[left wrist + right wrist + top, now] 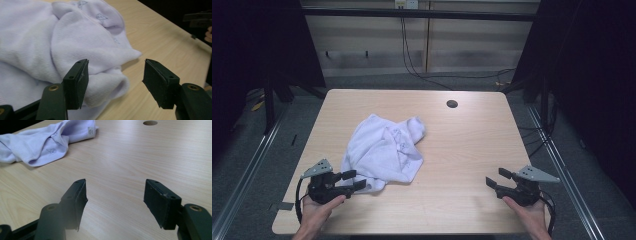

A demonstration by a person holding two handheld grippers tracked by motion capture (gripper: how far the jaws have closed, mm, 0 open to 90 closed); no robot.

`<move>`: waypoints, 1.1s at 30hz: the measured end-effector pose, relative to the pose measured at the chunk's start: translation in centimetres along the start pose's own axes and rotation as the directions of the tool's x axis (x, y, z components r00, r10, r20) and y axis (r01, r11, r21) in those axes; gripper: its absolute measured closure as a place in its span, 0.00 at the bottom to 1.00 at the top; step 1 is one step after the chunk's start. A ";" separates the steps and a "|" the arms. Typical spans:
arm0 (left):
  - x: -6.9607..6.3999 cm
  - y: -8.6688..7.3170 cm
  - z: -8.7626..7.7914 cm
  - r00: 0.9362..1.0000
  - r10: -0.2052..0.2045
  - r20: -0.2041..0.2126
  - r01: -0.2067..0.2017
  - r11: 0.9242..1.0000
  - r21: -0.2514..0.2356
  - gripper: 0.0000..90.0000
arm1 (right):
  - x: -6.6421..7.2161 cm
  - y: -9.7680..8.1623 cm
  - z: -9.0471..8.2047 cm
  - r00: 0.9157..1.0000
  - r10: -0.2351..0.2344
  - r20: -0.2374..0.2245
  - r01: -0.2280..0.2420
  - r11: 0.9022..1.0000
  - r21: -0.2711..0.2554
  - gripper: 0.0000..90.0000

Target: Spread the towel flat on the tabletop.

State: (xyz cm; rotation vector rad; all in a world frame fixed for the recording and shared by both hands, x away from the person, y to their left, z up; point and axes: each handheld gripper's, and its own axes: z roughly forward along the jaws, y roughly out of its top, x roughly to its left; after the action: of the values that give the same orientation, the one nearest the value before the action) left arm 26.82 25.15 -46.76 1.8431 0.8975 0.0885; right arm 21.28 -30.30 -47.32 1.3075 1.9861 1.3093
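A crumpled pale lilac cloth (pixel 383 150) lies left of the table's middle. My left gripper (pixel 354 180) sits at its near left corner, jaws open. In the left gripper view, a fold of the cloth (pixel 75 47) bulges beside the left jaw and partly into the gap; the pads do not press it. My right gripper (pixel 497 179) rests low over bare wood at the near right, open with nothing between its jaws. In the right gripper view, the cloth (pixel 42 142) lies far off at the upper left, with a small white label on its edge.
The wooden table (pixel 462 145) has a round cable hole (pixel 452 104) near its far edge. Its near edge runs just behind both hands. Dark floor, metal rails and black cables surround the table.
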 end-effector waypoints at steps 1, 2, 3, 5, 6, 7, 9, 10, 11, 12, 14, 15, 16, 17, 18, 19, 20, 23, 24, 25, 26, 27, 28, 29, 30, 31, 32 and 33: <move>0.0 0.1 0.1 1.000 -0.005 0.003 0.005 1.000 -0.005 0.41 | -0.2 0.0 0.1 1.000 0.011 -0.022 -0.011 1.000 0.012 0.40; 0.1 0.3 0.2 1.000 -0.003 0.003 0.003 1.000 -0.002 0.41 | -0.2 0.0 0.1 1.000 0.011 -0.022 -0.011 1.000 0.012 0.40; 0.2 0.5 0.4 1.000 0.004 -0.013 -0.004 1.000 -0.001 0.43 | -0.4 -0.2 0.4 0.998 0.020 -0.057 -0.018 0.999 0.041 0.42; 0.4 1.1 0.8 1.000 0.018 -0.009 -0.018 1.000 -0.008 0.45 | -0.5 -0.2 0.6 0.997 0.019 -0.071 -0.014 0.998 0.058 0.42; 0.4 1.3 1.1 1.000 0.020 -0.015 -0.020 1.000 -0.007 0.47 | -0.5 -0.2 0.7 0.996 0.022 -0.088 -0.016 0.998 0.063 0.42; 0.6 1.5 1.4 1.000 0.023 -0.014 -0.023 1.000 0.002 0.50 | -0.4 -0.2 0.8 0.993 0.028 -0.113 -0.020 0.997 0.068 0.42; 0.7 1.9 2.0 0.999 0.034 -0.017 -0.034 0.999 0.020 0.50 | -0.3 -0.2 0.9 0.993 0.023 -0.117 -0.014 0.997 0.081 0.41; 0.9 2.3 2.3 0.999 0.044 -0.014 -0.043 0.999 0.022 0.51 | -0.1 -0.2 1.0 0.990 0.026 -0.136 -0.012 0.995 0.098 0.40; 0.9 2.3 2.3 0.999 0.044 -0.014 -0.043 0.999 0.022 0.51 | -0.1 -0.2 1.0 0.990 0.026 -0.136 -0.012 0.995 0.098 0.40; 1.0 2.5 2.3 0.999 0.042 -0.020 -0.042 0.999 0.016 0.51 | -0.1 -0.3 1.1 0.989 0.023 -0.145 -0.008 0.995 0.102 0.40; 1.3 2.8 2.2 0.999 0.039 -0.020 -0.039 0.999 0.005 0.52 | 0.1 -0.3 1.1 0.991 0.009 -0.132 0.005 0.995 0.105 0.40; 1.7 2.9 2.2 0.999 0.035 -0.037 -0.035 0.999 0.009 0.52 | 0.2 -0.3 1.0 0.990 0.010 -0.138 0.005 0.994 0.107 0.40; 1.9 3.0 2.2 0.999 0.034 -0.033 -0.034 0.999 0.010 0.52 | 0.2 -0.3 0.9 0.991 0.011 -0.134 0.004 0.994 0.112 0.40; 2.0 3.2 2.2 0.999 0.037 -0.035 -0.037 0.999 0.009 0.53 | 0.3 -0.3 0.9 0.991 0.011 -0.135 0.005 0.993 0.114 0.40; 2.2 3.4 2.2 0.998 0.047 -0.036 -0.046 0.999 0.016 0.53 | 0.3 -0.4 0.9 0.991 0.010 -0.136 0.006 0.993 0.116 0.40; 2.4 3.6 2.4 0.998 0.056 -0.033 -0.056 0.998 0.016 0.56 | 0.3 -0.4 0.8 0.991 0.009 -0.137 0.007 0.993 0.116 0.40; 2.4 3.6 2.4 0.998 0.056 -0.033 -0.056 0.998 0.016 0.59 | 0.3 -0.4 0.8 0.991 0.009 -0.137 0.007 0.993 0.116 0.40; 3.5 4.2 3.4 0.993 0.094 -0.065 -0.091 0.995 0.049 0.64 | 0.6 -0.3 0.8 0.989 0.001 -0.149 0.017 0.992 0.121 0.39; 3.5 4.2 3.4 0.993 0.094 -0.065 -0.091 0.995 0.049 0.66 | 0.8 -0.3 0.9 0.989 -0.006 -0.148 0.025 0.991 0.134 0.39; 4.0 4.2 3.8 0.994 0.092 -0.060 -0.089 0.994 0.062 0.66 | 0.9 -0.4 1.0 0.990 -0.015 -0.143 0.035 0.989 0.141 0.39; 4.4 4.2 4.2 0.995 0.082 -0.062 -0.077 0.995 0.070 0.65 | 0.9 -0.4 1.1 0.989 -0.020 -0.147 0.041 0.988 0.146 0.39; 4.8 4.0 4.6 0.995 0.073 -0.063 -0.068 0.994 0.086 0.62 | 1.0 -0.4 1.2 0.989 -0.015 -0.147 0.037 0.988 0.151 0.39; 5.1 3.8 5.2 0.996 0.064 -0.055 -0.058 0.991 0.117 0.60 | 1.0 -0.4 1.3 0.989 -0.017 -0.148 0.040 0.987 0.154 0.38; 5.4 3.1 6.2 0.998 0.033 -0.045 -0.024 0.984 0.178 0.56 | 0.9 -0.4 1.3 0.989 -0.021 -0.150 0.044 0.987 0.154 0.38; 5.4 3.1 6.2 0.998 0.033 -0.045 -0.024 0.984 0.178 0.49 | 0.9 -0.4 1.3 0.989 -0.021 -0.150 0.044 0.987 0.154 0.38; 5.0 2.7 6.6 0.998 0.041 -0.053 -0.031 0.982 0.186 0.46 | 0.8 -0.4 1.4 0.989 -0.014 -0.150 0.038 0.987 0.159 0.38; 4.7 2.8 6.7 0.996 0.063 -0.067 -0.048 0.980 0.194 0.46 | 0.8 -0.4 1.4 0.988 -0.012 -0.152 0.036 0.987 0.160 0.38; 4.6 2.7 6.8 0.996 0.064 -0.064 -0.050 0.979 0.200 0.47 | 0.8 -0.4 1.4 0.988 -0.006 -0.154 0.032 0.986 0.162 0.38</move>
State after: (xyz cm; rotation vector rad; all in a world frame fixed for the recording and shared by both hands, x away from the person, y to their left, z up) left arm 34.54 22.25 -49.20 2.0624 0.9291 0.1032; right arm 21.76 -28.97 -48.23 1.2909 2.2476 1.2954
